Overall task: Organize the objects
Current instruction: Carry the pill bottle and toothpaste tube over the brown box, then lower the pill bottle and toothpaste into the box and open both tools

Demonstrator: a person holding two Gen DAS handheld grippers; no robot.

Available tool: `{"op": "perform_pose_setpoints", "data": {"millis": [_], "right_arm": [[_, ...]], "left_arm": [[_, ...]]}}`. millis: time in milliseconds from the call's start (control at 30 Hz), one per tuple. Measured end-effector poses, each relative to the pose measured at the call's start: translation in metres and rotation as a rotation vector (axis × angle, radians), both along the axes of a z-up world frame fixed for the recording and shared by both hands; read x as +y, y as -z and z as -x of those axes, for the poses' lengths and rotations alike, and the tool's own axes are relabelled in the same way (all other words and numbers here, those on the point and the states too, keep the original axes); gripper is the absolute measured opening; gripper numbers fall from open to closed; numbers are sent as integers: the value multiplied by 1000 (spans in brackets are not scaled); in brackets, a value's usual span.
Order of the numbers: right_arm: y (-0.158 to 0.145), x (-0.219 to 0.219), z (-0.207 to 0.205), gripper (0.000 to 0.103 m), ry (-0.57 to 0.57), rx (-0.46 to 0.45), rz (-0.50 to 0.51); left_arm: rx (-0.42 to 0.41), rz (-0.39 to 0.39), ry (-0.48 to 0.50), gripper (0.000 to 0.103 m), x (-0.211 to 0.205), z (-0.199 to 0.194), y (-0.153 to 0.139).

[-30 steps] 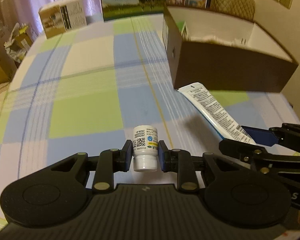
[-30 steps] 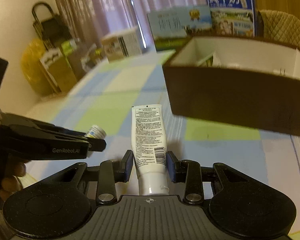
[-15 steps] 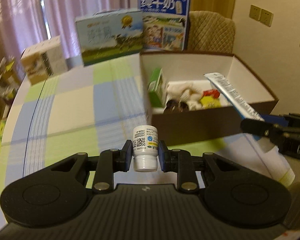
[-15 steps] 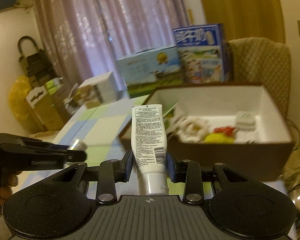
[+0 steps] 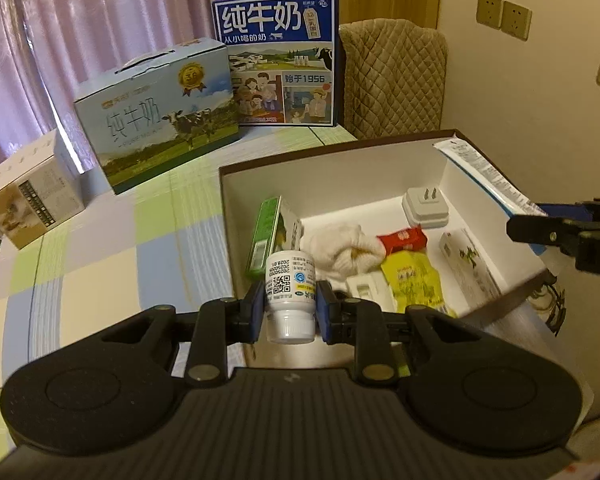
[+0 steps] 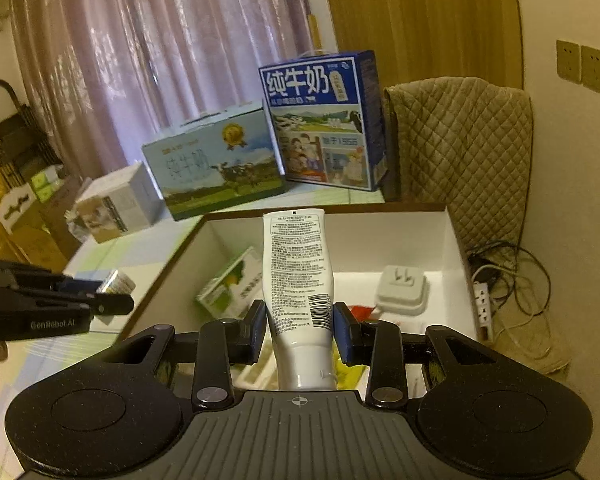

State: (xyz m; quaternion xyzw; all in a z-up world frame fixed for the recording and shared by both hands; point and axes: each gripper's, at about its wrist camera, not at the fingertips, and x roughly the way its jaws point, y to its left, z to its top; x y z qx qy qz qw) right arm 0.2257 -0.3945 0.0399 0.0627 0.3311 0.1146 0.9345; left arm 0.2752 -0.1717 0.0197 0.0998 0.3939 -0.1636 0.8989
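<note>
My left gripper [image 5: 290,306] is shut on a small white pill bottle [image 5: 289,284], cap toward the camera, held above the near left corner of the brown box [image 5: 340,152]. Over the same box [image 6: 456,232], my right gripper [image 6: 300,326] is shut on a white tube [image 6: 298,264] with its crimped end pointing forward. In the left wrist view the tube [image 5: 480,176] and the right gripper [image 5: 540,224] show at the right, above the box's right wall. In the right wrist view the left gripper [image 6: 112,296] with the bottle [image 6: 116,282] shows at the left.
Inside the box lie a green carton [image 5: 268,232], a white cloth [image 5: 344,248], a red packet [image 5: 402,238], a yellow packet [image 5: 412,284], a white plug [image 5: 424,204] and a pale carton [image 5: 468,264]. Two milk cartons [image 5: 160,116] [image 5: 280,60] and a small box [image 5: 32,192] stand at the table's far side. A quilted chair [image 6: 460,140] and cables [image 6: 512,276] are at the right.
Both grippers have risen from the table and moved forward over the open box, each still holding its item. The box's contents have come into view from above.
</note>
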Motion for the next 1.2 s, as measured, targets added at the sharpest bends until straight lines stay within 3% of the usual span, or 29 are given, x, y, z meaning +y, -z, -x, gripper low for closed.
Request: {"op": "perform_pose_setpoints", "data": {"millis": [500,633,867,1200], "right_arm": [[38,-19,-71,32,74,160,20],[49,-21,-88,32,87,206,21],[64,-11,-110,32,85,255,74],[78,-15,-127,33,144,288,19]], "left_arm": [[106,-18,9,23,-39,-69,33],[137,7,10,23,-44,-81,40],[122,-16,26,23,-58,-88,45],[123,-24,22,23,-60,-94,50]]}}
